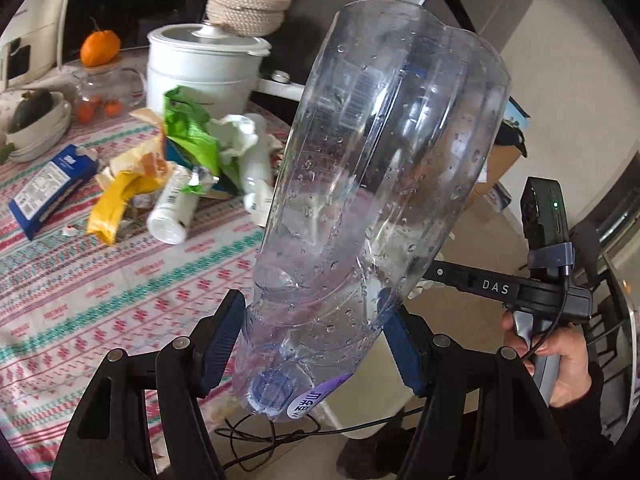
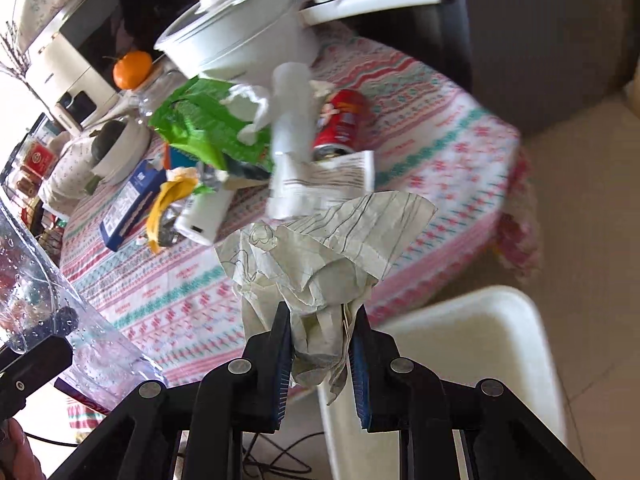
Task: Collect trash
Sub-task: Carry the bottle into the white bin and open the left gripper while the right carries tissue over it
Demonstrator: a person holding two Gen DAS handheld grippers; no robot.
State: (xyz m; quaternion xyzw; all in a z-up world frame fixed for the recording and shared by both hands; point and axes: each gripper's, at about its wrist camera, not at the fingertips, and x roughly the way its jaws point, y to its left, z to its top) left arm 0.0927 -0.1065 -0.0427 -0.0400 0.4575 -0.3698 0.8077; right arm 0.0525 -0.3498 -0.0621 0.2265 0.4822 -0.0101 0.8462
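The left tool [image 1: 312,344] is clamped around the neck end of a large clear plastic bottle [image 1: 380,184]; the bottle is beaded inside with water drops, its blue cap and purple label nearest the camera, its cut-open base pointing away and upward; it is lifted clear of the bench [image 1: 100,280], which wears a pink and teal patterned cloth. The right tool [image 2: 320,344] pinches a crumpled sheet of lined paper [image 2: 332,252], which fans out above its fingers, off the bench. Beyond both tools, on the bench, lies a heap of trash: a green wrapper [image 2: 200,128], a yellow wrapper [image 1: 116,204], a white bottle [image 1: 172,212], a blue carton [image 1: 52,188] and a red can [image 2: 340,124]; behind the heap stands a white pot [image 1: 200,68]; below the right tool sits a white bin [image 2: 472,340].
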